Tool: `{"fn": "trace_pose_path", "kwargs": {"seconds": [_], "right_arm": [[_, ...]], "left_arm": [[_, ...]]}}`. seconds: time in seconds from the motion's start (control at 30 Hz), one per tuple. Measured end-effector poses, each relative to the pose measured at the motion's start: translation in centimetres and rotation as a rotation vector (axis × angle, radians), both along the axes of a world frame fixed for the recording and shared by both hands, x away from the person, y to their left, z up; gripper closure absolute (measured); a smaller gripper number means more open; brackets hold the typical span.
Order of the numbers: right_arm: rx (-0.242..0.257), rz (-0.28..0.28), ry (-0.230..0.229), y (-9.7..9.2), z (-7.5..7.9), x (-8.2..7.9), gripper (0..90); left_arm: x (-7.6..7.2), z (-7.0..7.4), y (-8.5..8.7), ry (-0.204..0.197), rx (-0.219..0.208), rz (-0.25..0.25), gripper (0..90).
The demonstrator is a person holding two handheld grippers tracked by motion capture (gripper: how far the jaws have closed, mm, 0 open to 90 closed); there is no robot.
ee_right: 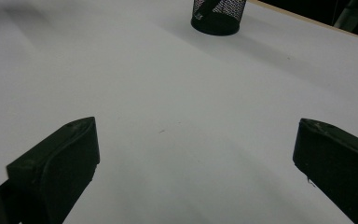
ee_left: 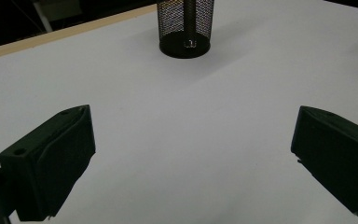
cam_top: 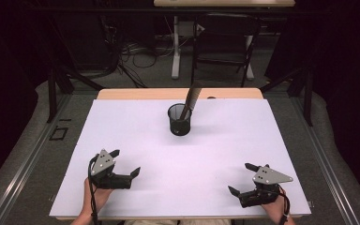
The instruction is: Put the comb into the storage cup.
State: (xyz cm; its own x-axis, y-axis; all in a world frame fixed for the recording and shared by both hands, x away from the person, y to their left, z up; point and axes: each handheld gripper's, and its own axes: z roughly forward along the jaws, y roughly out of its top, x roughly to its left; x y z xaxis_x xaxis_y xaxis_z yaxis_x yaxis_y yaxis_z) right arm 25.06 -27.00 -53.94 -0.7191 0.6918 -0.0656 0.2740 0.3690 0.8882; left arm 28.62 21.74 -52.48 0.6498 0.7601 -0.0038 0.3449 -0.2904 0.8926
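High view: black mesh cup [cam_top: 179, 120] stands upright on the white surface [cam_top: 136, 140], near the far edge, about mid-width. A dark flat stick-like item [cam_top: 191, 100] sits in it, long axis tilted, top end leaning up and to the right/far side, lower end down in the cup. Can't tell what it is exactly. Left gripper [cam_top: 125, 163] near the near-left corner, jaws spread wide, nothing between them. Right gripper [cam_top: 241, 179] near the near-right corner, jaws likewise spread, empty. Both well apart from the cup.

Left gripper view: jaws wide apart w/ bare surface between; mesh cup [ee_left: 185, 28] ahead at top, slightly left of centre, item's [ee_left: 189, 18] lower part seen thru the mesh.

Right gripper view: jaws wide apart, nothing held; mesh cup [ee_right: 216, 16] at top, near the surface's far edge.
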Motion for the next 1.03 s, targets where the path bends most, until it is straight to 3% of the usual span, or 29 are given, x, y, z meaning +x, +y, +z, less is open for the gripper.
{"fn": "trace_pose_path", "kwargs": {"seconds": [0.37, 0.6, 0.83, 1.03], "right_arm": [[0.002, 0.004, -0.005, 0.1, 0.1, -0.1, 0.0], [0.009, 0.012, -0.004, 0.3, 0.2, -0.3, 0.0], [0.010, 0.014, -0.005, 0.3, 0.2, -0.5, 0.0], [0.011, 0.021, -0.005, 0.3, 0.3, -0.5, 0.0]], "left_arm": [[-1.5, -1.0, 0.7, -0.009, -0.006, 0.007, 0.0], [-2.4, -1.5, 1.1, -0.009, 0.026, 0.003, 0.0], [-2.6, -1.5, 1.3, -0.023, 0.027, -0.002, 0.0], [-2.5, -1.7, 1.2, -0.006, 0.036, -0.011, 0.0]]}}
